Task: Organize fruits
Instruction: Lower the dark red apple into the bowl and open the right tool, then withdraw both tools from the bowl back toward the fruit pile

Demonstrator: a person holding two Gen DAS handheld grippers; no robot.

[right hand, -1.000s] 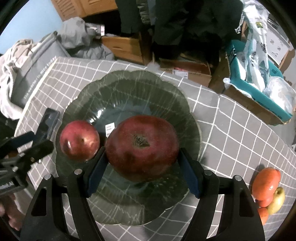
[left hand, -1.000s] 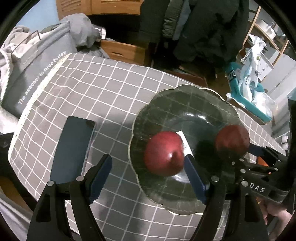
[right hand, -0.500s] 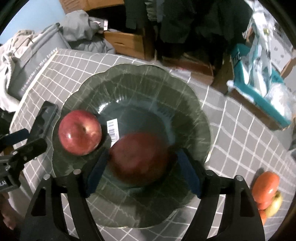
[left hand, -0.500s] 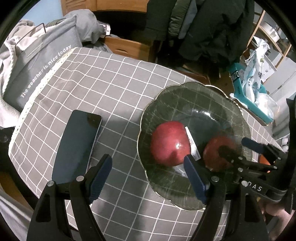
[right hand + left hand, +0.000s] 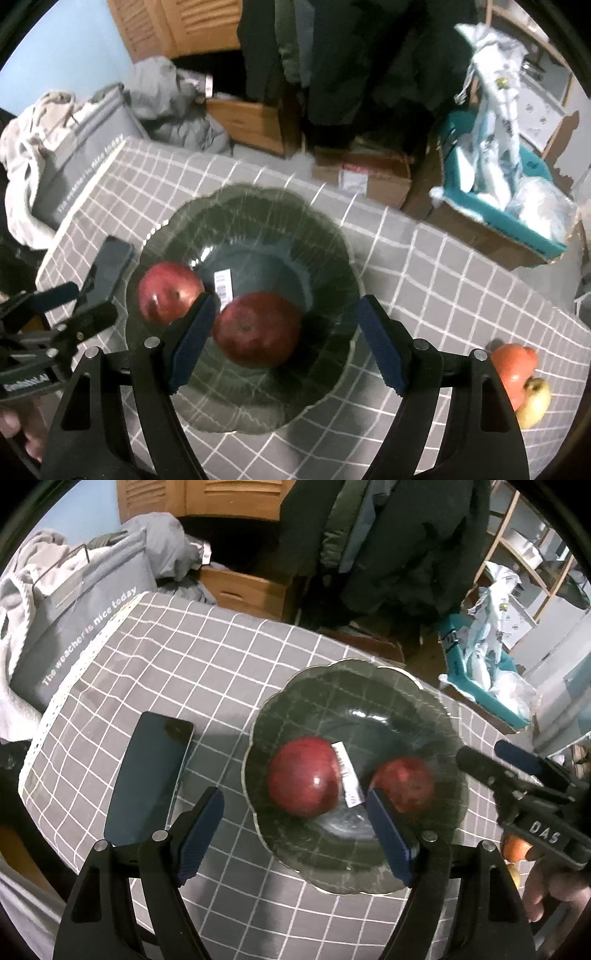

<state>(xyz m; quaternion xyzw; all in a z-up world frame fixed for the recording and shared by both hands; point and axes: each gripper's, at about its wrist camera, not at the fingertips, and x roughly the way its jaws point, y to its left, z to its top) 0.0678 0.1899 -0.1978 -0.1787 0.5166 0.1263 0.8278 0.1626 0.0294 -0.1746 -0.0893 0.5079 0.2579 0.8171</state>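
Observation:
A dark green scalloped plate (image 5: 354,686) (image 5: 258,218) sits on the grey checked tablecloth. Two red apples lie in it side by side: a smaller one (image 5: 304,777) (image 5: 170,291) and a larger one (image 5: 404,784) (image 5: 256,330). My right gripper (image 5: 286,336) (image 5: 495,757) hovers open above the larger apple, its blue pads clear of it. Over the plate's near left rim my left gripper (image 5: 295,830) (image 5: 74,299) stands open and empty. A white barcode sticker (image 5: 347,775) lies between the apples.
A dark phone (image 5: 147,775) (image 5: 114,266) lies left of the plate. An orange fruit (image 5: 513,365) and a yellow-green apple (image 5: 535,400) rest on the cloth at the right. A grey bag (image 5: 74,627) stands past the table's left edge, and a teal box (image 5: 517,206) beyond its far right.
My right gripper lowered the larger apple into the plate, let it go and rose off it. The left gripper has hardly moved.

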